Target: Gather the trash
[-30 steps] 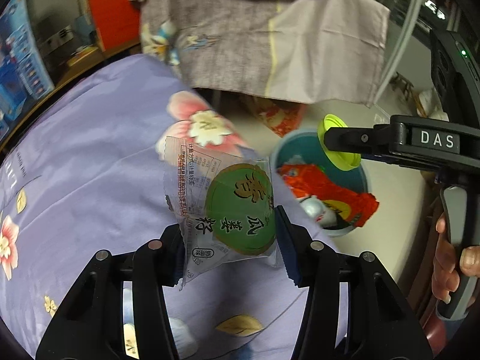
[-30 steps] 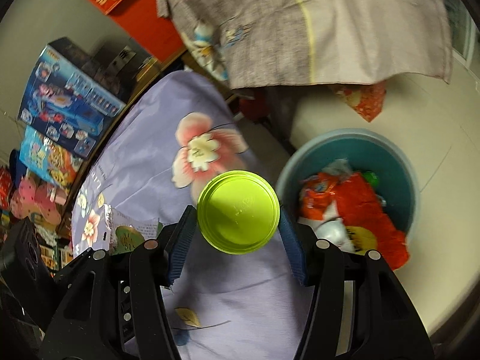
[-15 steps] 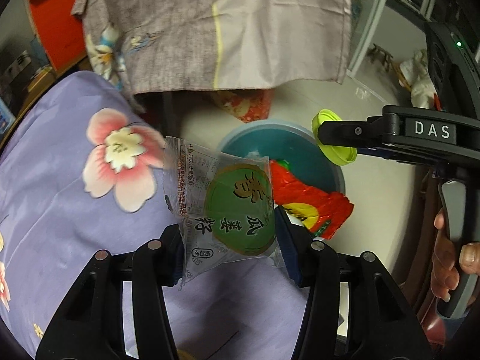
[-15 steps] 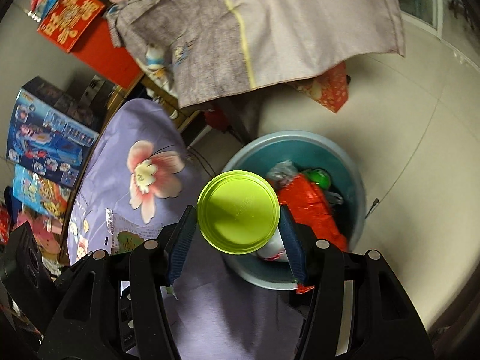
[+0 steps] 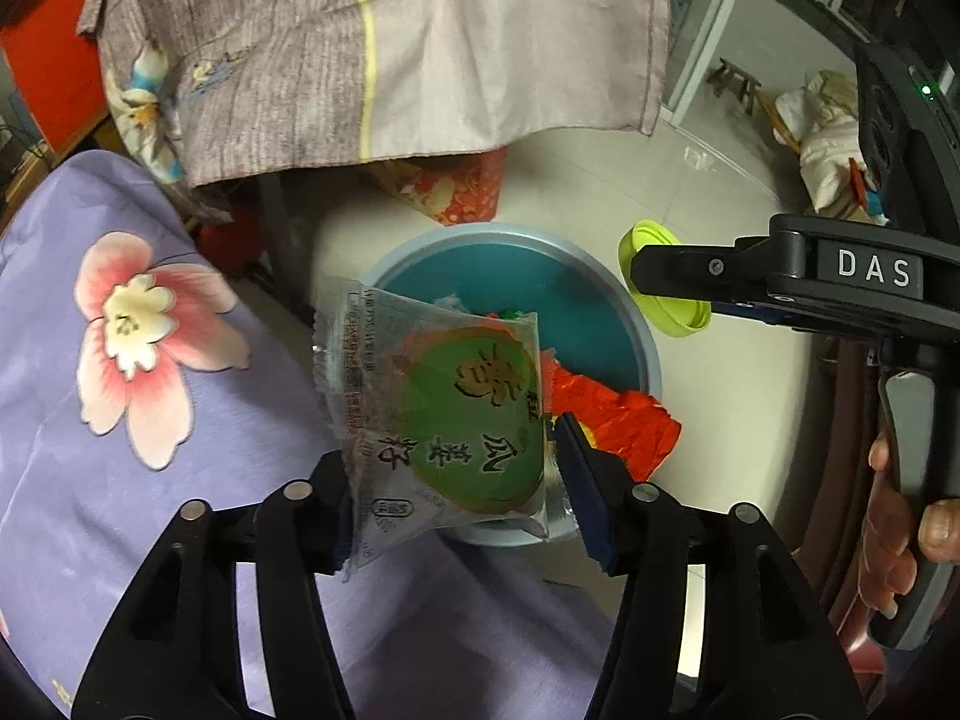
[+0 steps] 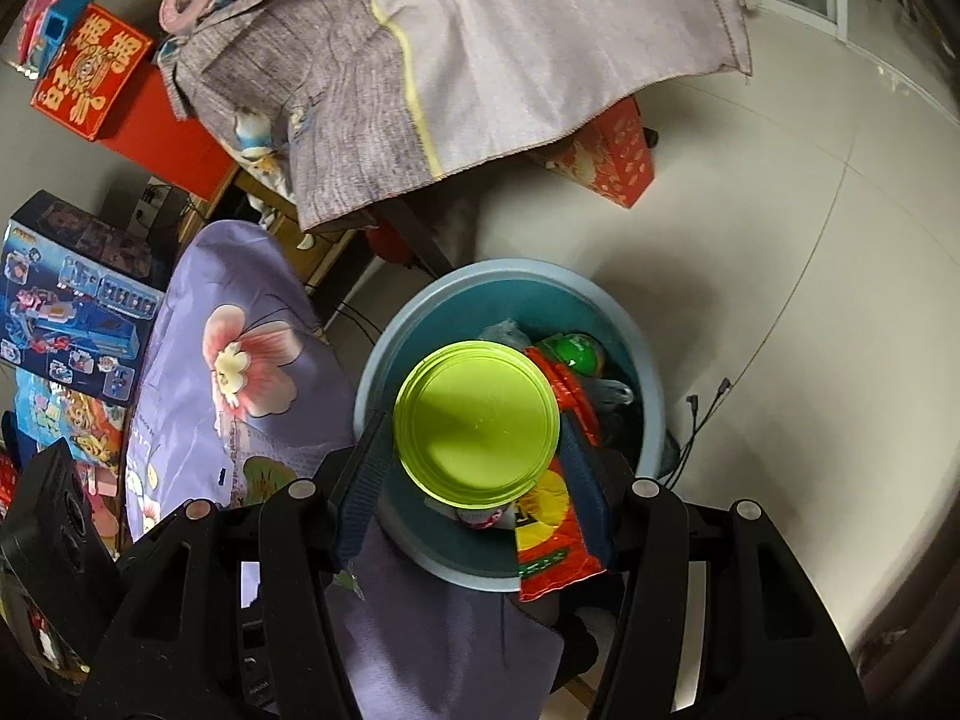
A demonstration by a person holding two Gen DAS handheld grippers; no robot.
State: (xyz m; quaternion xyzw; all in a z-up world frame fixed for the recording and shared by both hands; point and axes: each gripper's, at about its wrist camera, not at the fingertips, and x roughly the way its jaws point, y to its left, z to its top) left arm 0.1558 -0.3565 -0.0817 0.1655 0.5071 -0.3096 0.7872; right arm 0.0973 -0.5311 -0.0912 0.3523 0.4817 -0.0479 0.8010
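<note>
My left gripper [image 5: 456,480] is shut on a clear snack wrapper with a green round label [image 5: 444,408], held over the near rim of a blue trash bin [image 5: 516,252] on the floor. My right gripper [image 6: 474,450] is shut on a lime-green round lid [image 6: 477,423], held right above the same bin [image 6: 636,348]. The lid also shows in the left wrist view [image 5: 654,282] at the right gripper's tip, over the bin's right rim. Red wrappers [image 5: 612,420] and a green ball [image 6: 576,354] lie in the bin.
A purple floral cloth [image 5: 132,360] covers the surface to the left of the bin. A grey cloth [image 5: 372,48] hangs over furniture behind it, with a red box [image 6: 612,156] beneath. Toy boxes [image 6: 66,306] stand at far left. Cables [image 6: 702,414] lie on the floor right of the bin.
Both grippers have moved from over the purple cloth toward the bin. The lid is now above the bin's middle and the wrapper over its near rim. Both stay gripped.
</note>
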